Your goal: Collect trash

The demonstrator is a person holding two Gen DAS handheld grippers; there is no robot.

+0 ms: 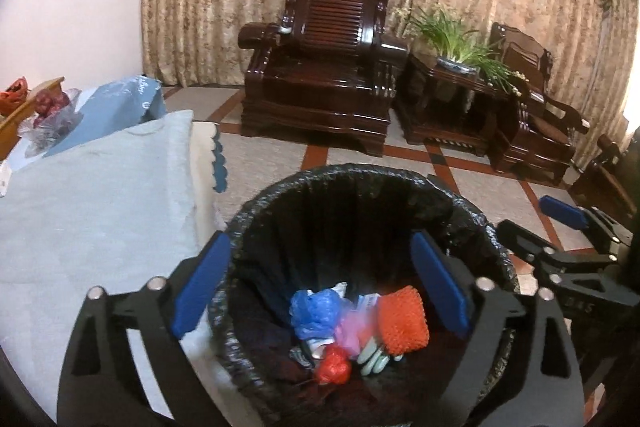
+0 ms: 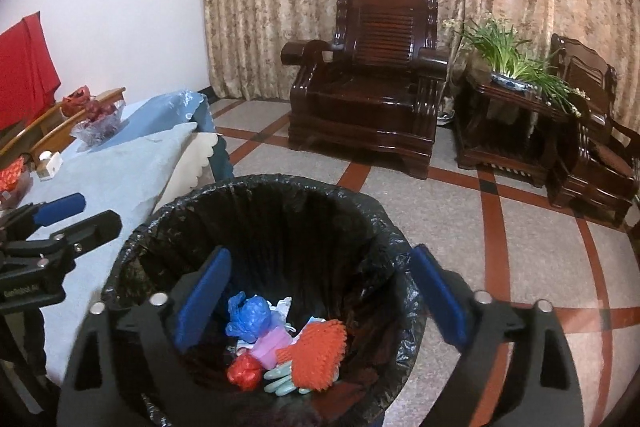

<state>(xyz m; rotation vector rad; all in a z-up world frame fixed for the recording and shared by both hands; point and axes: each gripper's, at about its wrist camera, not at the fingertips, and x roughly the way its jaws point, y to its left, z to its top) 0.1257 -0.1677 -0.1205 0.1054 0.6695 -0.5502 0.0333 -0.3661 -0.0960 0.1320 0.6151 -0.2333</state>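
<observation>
A bin lined with a black bag [image 1: 472, 211] [image 2: 384, 223] stands on the floor beside a cloth-covered surface. At its bottom lie a blue plastic bag [image 1: 314, 311] [image 2: 250, 319], an orange foam net [image 1: 402, 319] [image 2: 320, 351], a red bag [image 1: 334, 369] [image 2: 244, 373], a pink scrap [image 2: 272, 345] and a pale green glove [image 1: 374, 359] [image 2: 282, 381]. My left gripper [image 1: 320, 247] [image 2: 80, 217] hangs open over the bin's left side, nothing between its blue pads. My right gripper [image 2: 320, 255] [image 1: 540, 225] hangs open over the bin's right side, also holding nothing.
A pale blue cloth [image 1: 92, 203] [image 2: 120, 171] covers the surface left of the bin, with a clear bag of red fruit [image 1: 52, 115] [image 2: 100, 119] at its far end. Dark wooden armchairs [image 1: 320, 67] [image 2: 372, 79], a side table with a plant [image 1: 460, 67], and a curtain stand behind.
</observation>
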